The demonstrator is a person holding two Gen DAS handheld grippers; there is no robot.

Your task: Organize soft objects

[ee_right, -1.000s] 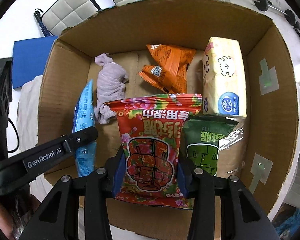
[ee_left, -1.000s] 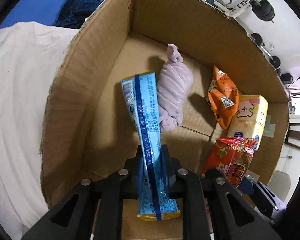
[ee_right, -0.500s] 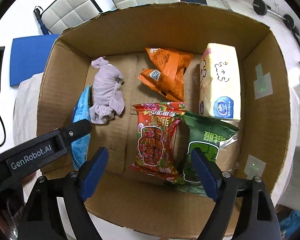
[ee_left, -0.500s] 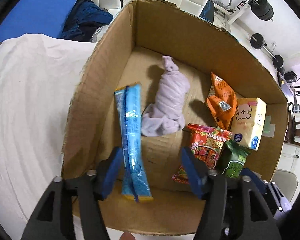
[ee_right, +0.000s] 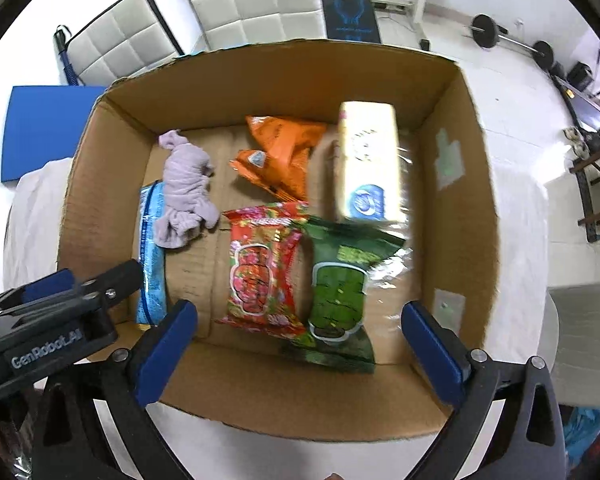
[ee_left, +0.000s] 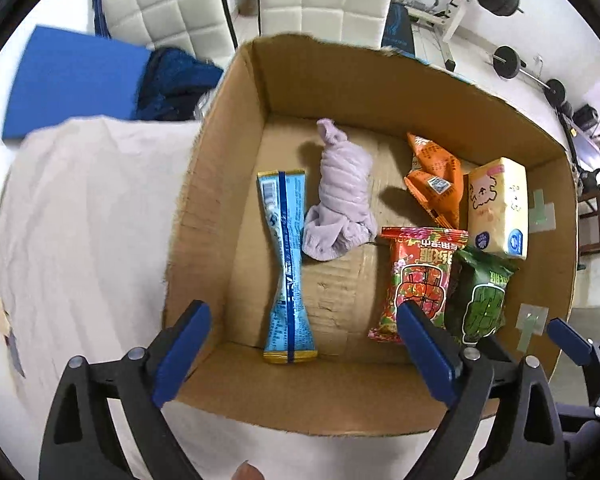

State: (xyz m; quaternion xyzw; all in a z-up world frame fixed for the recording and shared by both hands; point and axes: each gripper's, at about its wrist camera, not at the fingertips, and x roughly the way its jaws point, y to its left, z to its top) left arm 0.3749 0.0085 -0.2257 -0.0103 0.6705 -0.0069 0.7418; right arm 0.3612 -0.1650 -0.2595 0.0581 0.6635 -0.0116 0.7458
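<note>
An open cardboard box holds several soft items. A blue packet lies by its left wall, next to a rolled lilac cloth. A red snack bag lies beside a green snack bag. An orange packet and a yellow tissue pack lie at the back. My left gripper and right gripper are both open and empty above the box's near wall.
The box stands on a white cloth. White padded chairs, a blue mat, a dark blue garment and barbell weights are behind it. The left gripper shows in the right wrist view.
Both grippers opened, letting go of the blue packet and the red snack bag, which now lie in the box. Both grippers drew back and up from the box.
</note>
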